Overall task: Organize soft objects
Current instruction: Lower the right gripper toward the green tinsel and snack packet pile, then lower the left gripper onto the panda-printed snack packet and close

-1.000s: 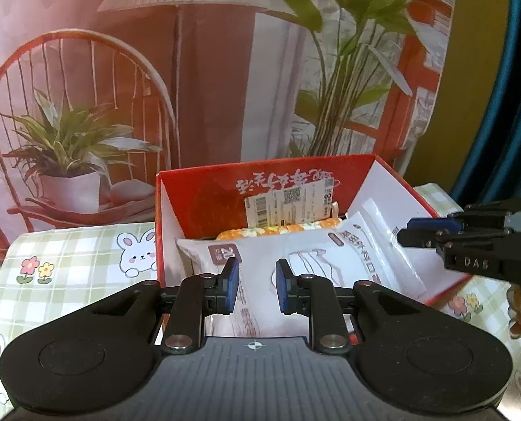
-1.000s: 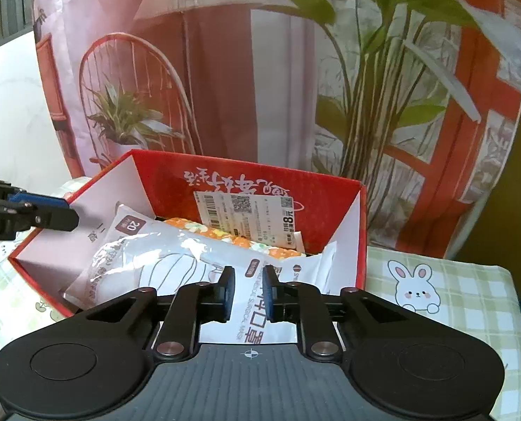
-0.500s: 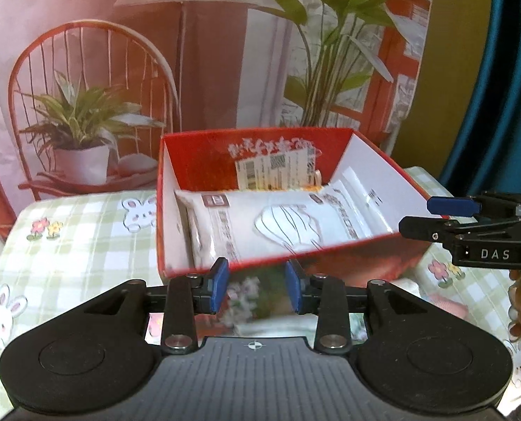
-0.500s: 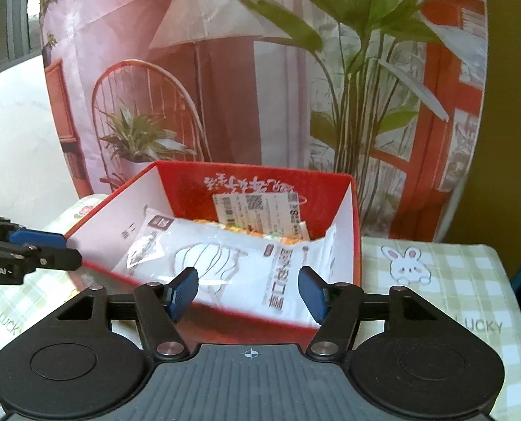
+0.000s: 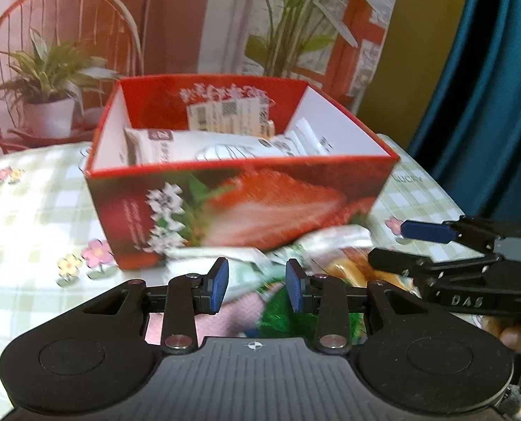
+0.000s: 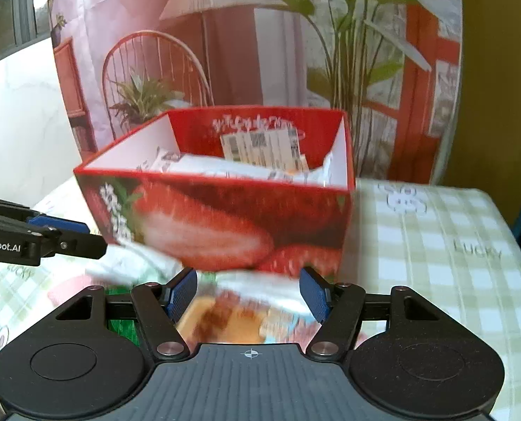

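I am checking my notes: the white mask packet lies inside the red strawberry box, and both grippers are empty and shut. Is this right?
Not quite: both grippers are open. The left gripper and right gripper show parted pads in their wrist views. The white mask packet does lie inside the red strawberry box.

Left tongs (image 5: 257, 287) slightly parted, angled downward; right tongs (image 6: 249, 294) wider (both holding nothing)

The red box (image 5: 239, 207) blocks the way ahead; packets (image 6: 232, 312) crowd its near side; bare tablecloth (image 6: 436, 245) lies open right
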A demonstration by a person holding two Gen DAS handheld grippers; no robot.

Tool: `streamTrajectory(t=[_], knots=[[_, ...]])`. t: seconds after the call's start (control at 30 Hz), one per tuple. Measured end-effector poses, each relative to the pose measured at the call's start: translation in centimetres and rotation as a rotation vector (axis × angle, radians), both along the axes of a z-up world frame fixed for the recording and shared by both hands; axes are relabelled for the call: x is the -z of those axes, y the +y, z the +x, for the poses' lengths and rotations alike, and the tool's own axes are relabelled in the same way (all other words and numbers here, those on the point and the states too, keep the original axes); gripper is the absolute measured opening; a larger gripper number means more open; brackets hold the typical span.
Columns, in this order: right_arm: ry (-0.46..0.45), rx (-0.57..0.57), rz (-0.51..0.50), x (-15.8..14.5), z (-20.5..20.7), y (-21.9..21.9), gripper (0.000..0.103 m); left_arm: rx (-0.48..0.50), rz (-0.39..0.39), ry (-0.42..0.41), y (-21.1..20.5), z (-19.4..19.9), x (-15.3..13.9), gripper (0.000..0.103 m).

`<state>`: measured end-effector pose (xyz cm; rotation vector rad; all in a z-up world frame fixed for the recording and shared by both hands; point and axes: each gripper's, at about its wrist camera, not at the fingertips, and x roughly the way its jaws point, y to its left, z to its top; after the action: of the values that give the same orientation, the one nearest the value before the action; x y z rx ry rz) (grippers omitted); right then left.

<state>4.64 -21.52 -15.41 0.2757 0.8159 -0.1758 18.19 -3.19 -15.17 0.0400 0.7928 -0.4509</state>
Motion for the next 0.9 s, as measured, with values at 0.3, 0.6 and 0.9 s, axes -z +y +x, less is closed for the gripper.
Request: streamTrajectory(t=[0.3,0.6,0.9], knots=[[0.011,-0.025,0.011,1.4,-3.9,1.1,0.061,0.016,-0.031,0.02,-1.0,-0.2,0.4,0.038],[0.006,-0.072,0.042,1.4,-5.1,1.1,0.062,0.069,-0.07,0.05,-3.0,-0.8,0.6,0.037],[0.013,-0.128,0.068,2.6,-4.5,1.9,0.065,0.074,-0.088,0.089,-3.8,-0.7,1.5,0.037]])
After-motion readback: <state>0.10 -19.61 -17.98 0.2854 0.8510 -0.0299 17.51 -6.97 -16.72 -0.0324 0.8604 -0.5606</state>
